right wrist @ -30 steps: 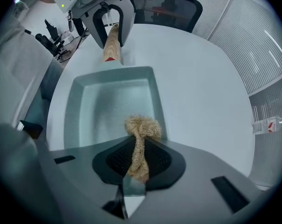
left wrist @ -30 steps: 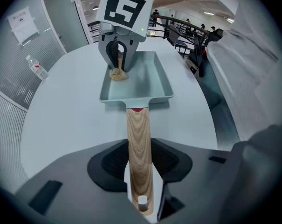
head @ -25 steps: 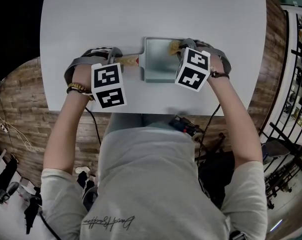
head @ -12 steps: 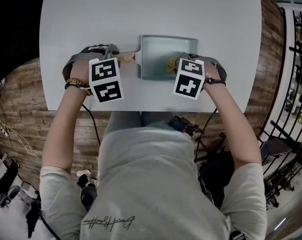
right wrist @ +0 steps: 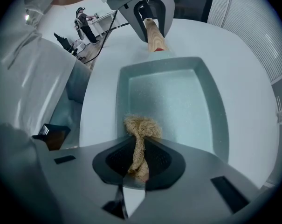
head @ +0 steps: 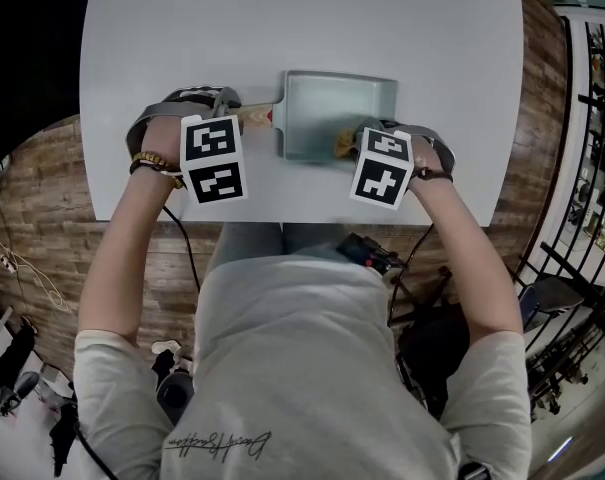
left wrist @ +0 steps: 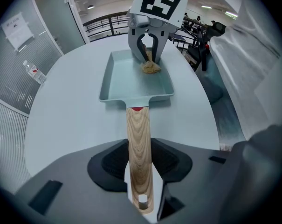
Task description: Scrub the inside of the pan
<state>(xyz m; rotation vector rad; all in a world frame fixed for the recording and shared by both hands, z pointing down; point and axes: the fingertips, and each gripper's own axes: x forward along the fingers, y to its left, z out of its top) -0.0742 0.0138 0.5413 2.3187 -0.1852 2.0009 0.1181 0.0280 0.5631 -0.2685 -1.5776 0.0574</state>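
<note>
A pale teal rectangular pan lies on the white table, its wooden handle pointing left. My left gripper points straight down and is shut on that handle near its end. My right gripper is shut on a tan fibre scrubber. The scrubber's bunched end rests on the pan floor by the near wall. In the head view the scrubber sits in the pan's near right corner, partly under the right marker cube.
The table's near edge runs close behind both hands. A small black device lies on the person's lap below it. Wooden floor and metal racks surround the table.
My right gripper has dragged the scrubber from the pan's far side back to its near right corner. The left gripper and the pan have stayed where they were.
</note>
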